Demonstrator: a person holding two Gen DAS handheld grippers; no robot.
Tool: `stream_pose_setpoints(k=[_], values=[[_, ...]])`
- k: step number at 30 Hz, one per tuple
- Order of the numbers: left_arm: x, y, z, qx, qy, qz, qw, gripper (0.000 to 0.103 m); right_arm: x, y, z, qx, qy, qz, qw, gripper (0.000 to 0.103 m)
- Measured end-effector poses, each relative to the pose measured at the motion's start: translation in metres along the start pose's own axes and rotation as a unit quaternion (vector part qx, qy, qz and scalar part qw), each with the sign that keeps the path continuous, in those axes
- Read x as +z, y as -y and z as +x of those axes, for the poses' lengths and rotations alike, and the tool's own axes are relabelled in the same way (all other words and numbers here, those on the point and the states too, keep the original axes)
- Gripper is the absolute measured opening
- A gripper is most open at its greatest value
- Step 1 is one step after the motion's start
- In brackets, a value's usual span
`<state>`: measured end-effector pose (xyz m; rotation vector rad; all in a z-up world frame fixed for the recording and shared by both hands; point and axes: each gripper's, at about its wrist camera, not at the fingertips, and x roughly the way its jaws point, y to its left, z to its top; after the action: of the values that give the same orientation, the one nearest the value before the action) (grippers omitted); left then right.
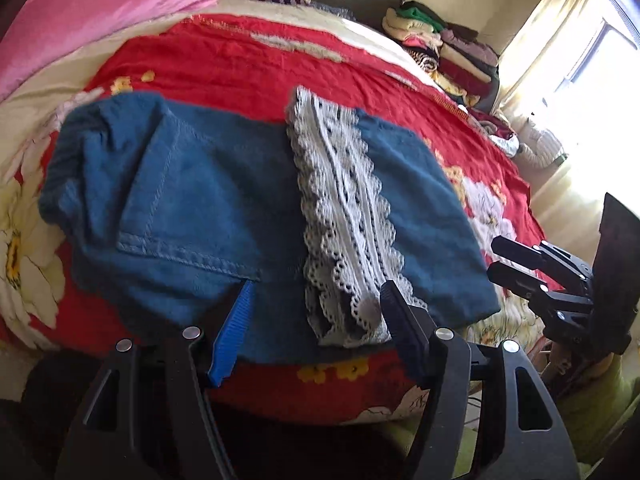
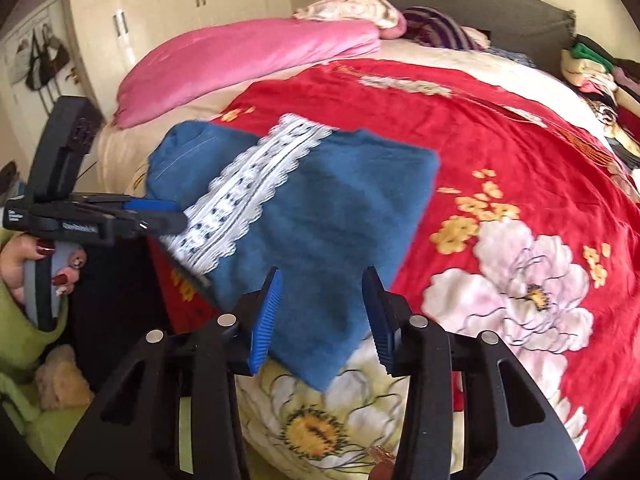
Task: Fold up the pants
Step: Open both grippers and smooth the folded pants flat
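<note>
Folded blue pants [image 1: 200,200] [image 2: 340,208] lie on a red floral bedspread [image 1: 240,60] [image 2: 500,140], with a white lace band [image 1: 340,200] [image 2: 256,184] running across them. My left gripper [image 1: 318,296] [image 2: 176,216] is open over the pants' near edge, one finger at the pocket seam and the other on the lace end. My right gripper [image 2: 323,280] [image 1: 493,258] is also open, its blue pads either side of the pants' near corner and not pressing it. A hand with painted nails [image 2: 60,264] holds the left gripper.
A pink quilt [image 1: 100,8] [image 2: 248,56] lies at the head of the bed. Stacks of folded clothes [image 1: 452,52] [image 2: 592,72] sit along the far right side. Cream wardrobe doors [image 2: 180,0] stand behind, and a bright window [image 1: 592,60] is on the right.
</note>
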<state>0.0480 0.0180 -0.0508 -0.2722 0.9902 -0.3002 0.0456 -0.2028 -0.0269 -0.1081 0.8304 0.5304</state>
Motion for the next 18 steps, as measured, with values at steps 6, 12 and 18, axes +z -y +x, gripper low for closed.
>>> stream_pose_setpoints(k=[6,12,18], values=[[-0.004,0.009,0.015,0.032,-0.001,0.009,0.9994,0.029,-0.011,-0.007,0.019,0.006,-0.027,-0.005,1.000,0.035],[-0.013,0.018,-0.003,0.021,-0.006,0.053,0.9984,0.013,-0.012,-0.013,0.011,0.004,-0.021,-0.017,1.000,0.035],[-0.019,0.013,-0.001,0.032,-0.018,0.057,0.9977,0.016,-0.010,-0.014,0.015,0.000,-0.021,-0.022,1.000,0.035]])
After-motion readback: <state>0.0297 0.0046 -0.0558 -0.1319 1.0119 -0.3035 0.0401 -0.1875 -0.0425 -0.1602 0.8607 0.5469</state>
